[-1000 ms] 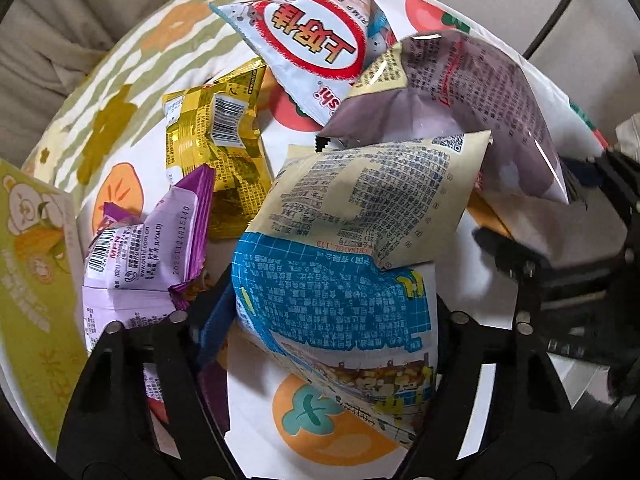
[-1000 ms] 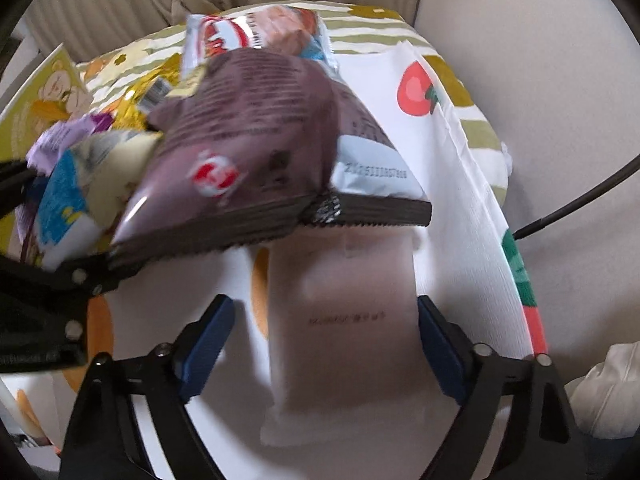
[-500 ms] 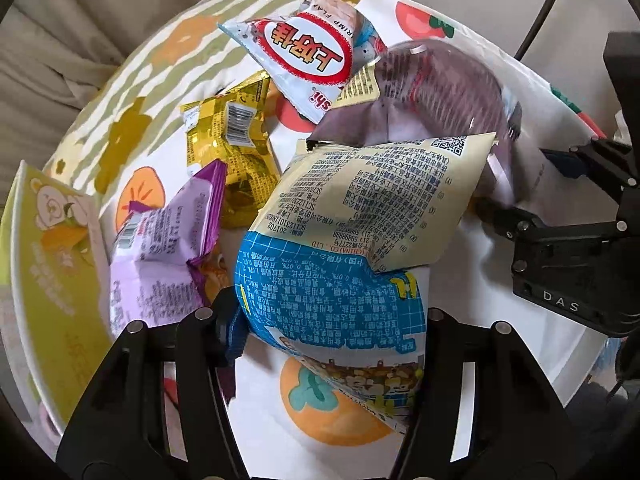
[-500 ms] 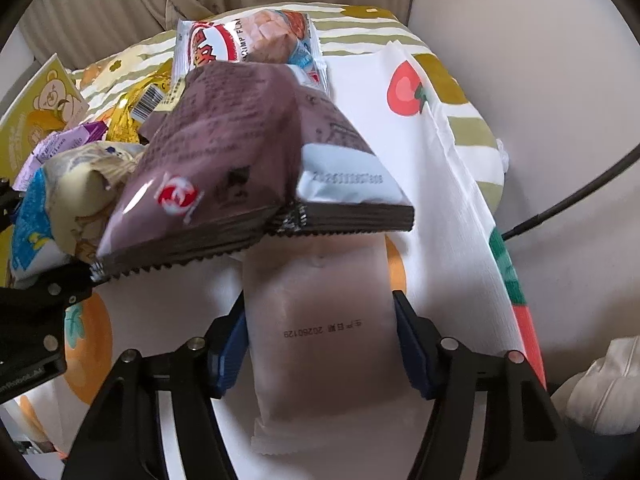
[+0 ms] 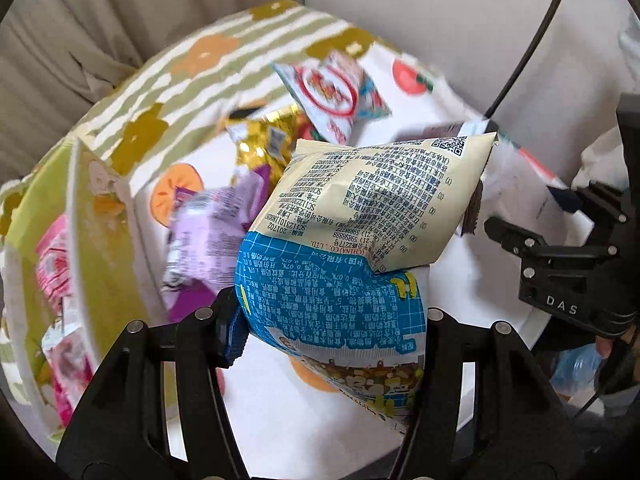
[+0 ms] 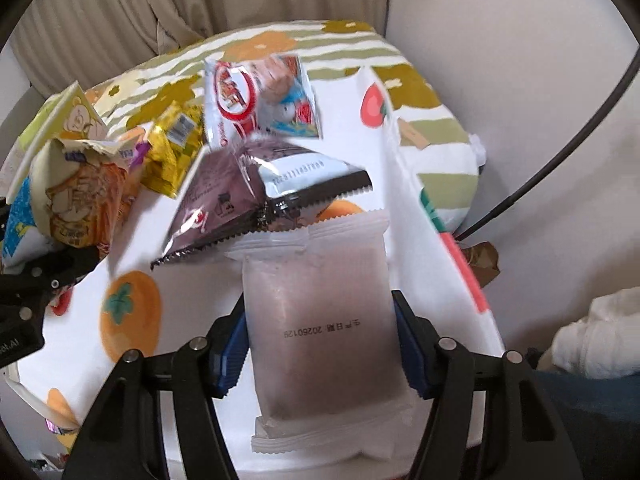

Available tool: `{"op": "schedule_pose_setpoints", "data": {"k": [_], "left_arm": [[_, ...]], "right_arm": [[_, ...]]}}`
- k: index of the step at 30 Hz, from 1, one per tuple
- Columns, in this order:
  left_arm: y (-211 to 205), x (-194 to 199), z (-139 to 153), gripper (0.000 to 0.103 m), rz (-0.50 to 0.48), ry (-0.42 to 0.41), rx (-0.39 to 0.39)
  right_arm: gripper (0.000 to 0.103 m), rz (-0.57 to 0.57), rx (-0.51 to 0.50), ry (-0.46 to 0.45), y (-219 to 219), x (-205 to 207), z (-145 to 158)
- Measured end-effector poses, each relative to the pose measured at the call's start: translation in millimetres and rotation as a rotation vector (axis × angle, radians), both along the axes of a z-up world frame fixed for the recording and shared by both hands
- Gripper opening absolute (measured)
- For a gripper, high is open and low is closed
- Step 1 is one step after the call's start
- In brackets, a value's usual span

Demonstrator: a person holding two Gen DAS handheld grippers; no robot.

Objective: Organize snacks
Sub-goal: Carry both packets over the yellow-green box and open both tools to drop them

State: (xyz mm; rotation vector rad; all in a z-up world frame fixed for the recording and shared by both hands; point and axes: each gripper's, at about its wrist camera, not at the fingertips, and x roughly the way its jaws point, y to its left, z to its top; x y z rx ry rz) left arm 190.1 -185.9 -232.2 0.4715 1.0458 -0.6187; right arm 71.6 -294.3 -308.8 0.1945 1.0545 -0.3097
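My left gripper [image 5: 332,320] is shut on a cream-and-blue snack bag [image 5: 360,240] and holds it above the table; the bag also shows in the right wrist view [image 6: 68,204]. My right gripper [image 6: 320,340] is shut on a frosted white packet with a brown filling [image 6: 320,332], lifted off the cloth. A dark brown bag [image 6: 244,196] lies just beyond it. A red-and-white shrimp snack bag [image 5: 332,92], a gold packet [image 5: 264,144] and a purple packet [image 5: 212,224] lie on the patterned cloth.
A green-yellow box [image 5: 92,248] with pink packets inside stands at the left; it also shows in the right wrist view [image 6: 72,116]. The round table's cloth [image 6: 128,312] has fruit prints. Curtains and a wall are behind. A black cable [image 6: 560,152] hangs at the right.
Both grippers have closed on their packets and lifted them, pulling back from the pile. The left gripper has swung left, bringing the box into view.
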Motion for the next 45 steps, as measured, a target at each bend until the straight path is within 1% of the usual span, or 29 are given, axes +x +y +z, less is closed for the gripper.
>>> {"op": "schedule_pose_setpoints", "data": {"k": [6,12,16,19,21,24,26,29,34,36,37,38,39,40,41,45], "left_arm": [[39,6,49,0.054,0.045,-0.066,-0.094],[93,16,81,0.054,0.127,-0.125,-0.144],[143,34,97,0.054,0.211,-0.16,-0.153],[181,50,106,0.054,0.277,-0.195,-0.137],[211,65,110,0.054,0.326,-0.209,-0.118],[246,85,110,0.054,0.38,-0.213,-0.102],[269,101,104,0.054,0.41,-0.194,-0.085],[297,127,87,0.054,0.444,-0.138,-0.084],[314,153,57,0.054,0.474,-0.056,-0.076],[319,161,48,0.055,0.493,-0.039,-0.085],[321,164,44,0.061,0.508,-0.031,-0.09],[322,166,41,0.081,0.513,-0.018,-0.093],[325,167,37,0.093,0.522,-0.01,-0.093],[330,166,35,0.102,0.542,-0.021,-0.091],[333,163,36,0.102,0.557,-0.028,-0.096],[349,153,30,0.102,0.616,0.0,-0.127]], "right_arm": [[0.06,0.014,-0.053,-0.068,26,0,46],[0.06,0.085,-0.083,-0.114,65,18,74],[0.06,0.178,-0.084,-0.156,103,42,93],[0.06,0.266,-0.065,-0.207,140,67,112],[0.06,0.311,-0.046,-0.233,161,82,118],[0.06,0.379,-0.001,-0.266,195,107,128],[0.06,0.413,0.025,-0.274,217,126,129],[0.06,0.451,0.058,-0.271,249,151,125],[0.06,0.461,0.099,-0.227,276,184,111],[0.06,0.464,0.107,-0.208,283,194,106],[0.06,0.468,0.106,-0.198,285,199,104],[0.06,0.469,0.104,-0.191,288,202,103],[0.06,0.472,0.104,-0.183,290,205,102],[0.06,0.476,0.106,-0.176,290,208,100],[0.06,0.481,0.109,-0.169,290,211,98],[0.06,0.52,0.101,-0.135,294,225,90]]}}
